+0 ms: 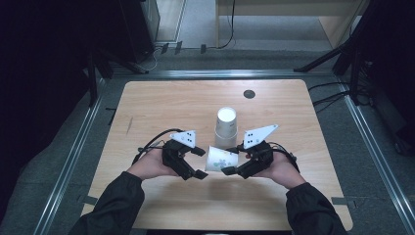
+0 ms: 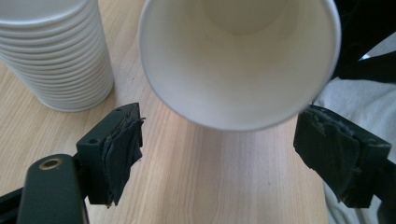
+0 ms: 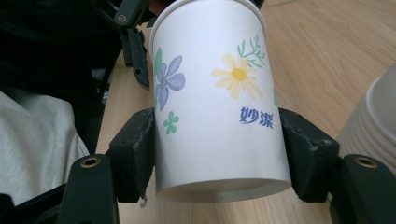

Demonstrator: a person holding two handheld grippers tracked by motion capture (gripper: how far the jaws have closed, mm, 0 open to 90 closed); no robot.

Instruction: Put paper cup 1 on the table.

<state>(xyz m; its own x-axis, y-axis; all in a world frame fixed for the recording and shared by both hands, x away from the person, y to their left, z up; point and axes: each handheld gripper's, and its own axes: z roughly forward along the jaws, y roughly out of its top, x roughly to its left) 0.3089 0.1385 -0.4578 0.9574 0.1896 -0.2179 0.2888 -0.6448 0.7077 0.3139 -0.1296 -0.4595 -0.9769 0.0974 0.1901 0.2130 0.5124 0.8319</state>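
High view centre: the cup (image 1: 219, 159) lies sideways just above the table (image 1: 161, 103), clamped near its base by the right gripper (image 1: 234, 159), mouth toward the left gripper (image 1: 199, 162), whose jaws stand apart. Squeezing harder could crush the thin paper wall. Just above stands the stack (image 1: 226, 126). Pale wood tabletop; dark floor and cables beyond.

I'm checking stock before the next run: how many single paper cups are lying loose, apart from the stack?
1: the flowered cup, held on its side between the right gripper fingers. All others sit nested in the upside-down stack just behind it; their number can't be told.
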